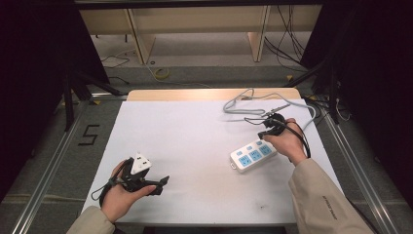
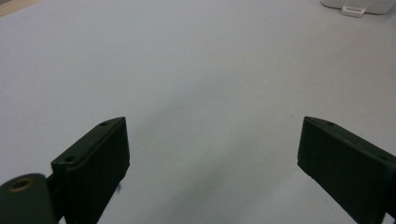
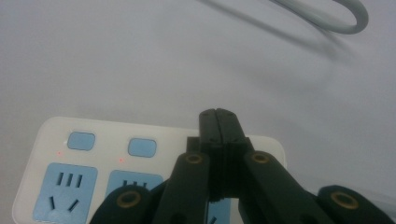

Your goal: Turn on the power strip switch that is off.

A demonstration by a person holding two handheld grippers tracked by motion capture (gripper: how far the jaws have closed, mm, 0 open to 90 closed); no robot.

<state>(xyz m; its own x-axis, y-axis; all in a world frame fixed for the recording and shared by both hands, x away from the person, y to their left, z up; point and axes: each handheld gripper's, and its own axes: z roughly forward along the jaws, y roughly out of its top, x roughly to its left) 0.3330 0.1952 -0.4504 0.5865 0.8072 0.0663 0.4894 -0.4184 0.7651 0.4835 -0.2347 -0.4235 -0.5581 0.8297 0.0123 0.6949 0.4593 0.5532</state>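
Note:
A white power strip (image 1: 253, 155) with blue sockets lies at the right of the white table; its end also shows in the left gripper view (image 2: 357, 5). My right gripper (image 1: 267, 134) hangs over its far end, jaws shut with nothing between them. In the right gripper view the closed tips (image 3: 218, 114) sit over the strip (image 3: 93, 154) in line with two blue switches; I cannot tell whether they touch it. My left gripper (image 1: 162, 184) rests near the table's front left, pointing right. Its jaws (image 2: 212, 126) stand wide open over bare table.
The strip's grey cable (image 1: 243, 105) loops across the back right of the table (image 1: 195, 136) and curves through the right gripper view (image 3: 336, 18). Black cables trail from both grippers. Dark frames and floor cables surround the table.

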